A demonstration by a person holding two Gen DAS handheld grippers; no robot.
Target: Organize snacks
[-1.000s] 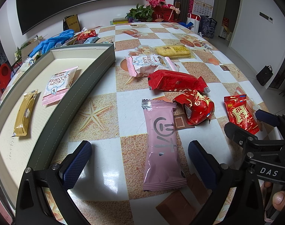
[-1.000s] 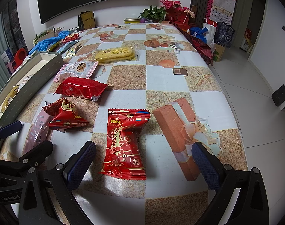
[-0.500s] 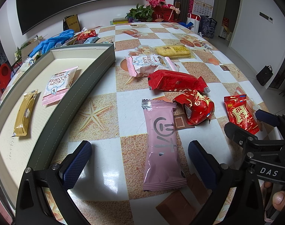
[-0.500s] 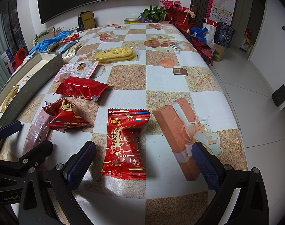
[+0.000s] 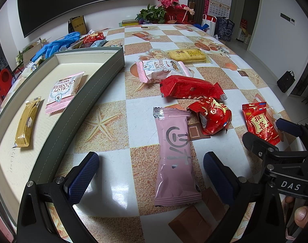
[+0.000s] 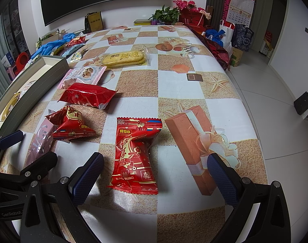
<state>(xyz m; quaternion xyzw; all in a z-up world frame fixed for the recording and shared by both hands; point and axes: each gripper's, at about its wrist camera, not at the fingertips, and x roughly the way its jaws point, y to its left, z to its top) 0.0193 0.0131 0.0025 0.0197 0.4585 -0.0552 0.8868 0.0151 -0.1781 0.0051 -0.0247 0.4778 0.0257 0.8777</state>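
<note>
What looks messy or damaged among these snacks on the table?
Nothing is torn or spilled. The crumpled red packet is puffed and lopsided, resting against the pink bar's top corner. Six snacks lie scattered outside the tray, which holds only two.

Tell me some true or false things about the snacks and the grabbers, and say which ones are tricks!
1. The left gripper is squeezing the pink packet. False: its fingers stand wide apart on either side of the packet, not touching it.
2. Two snacks lie inside the tray: a gold bar and a cranberry packet. True.
3. The right gripper is open around a red packet. True.
4. The yellow biscuit pack is in the tray. False: it lies on the table, far from the grippers.
</note>
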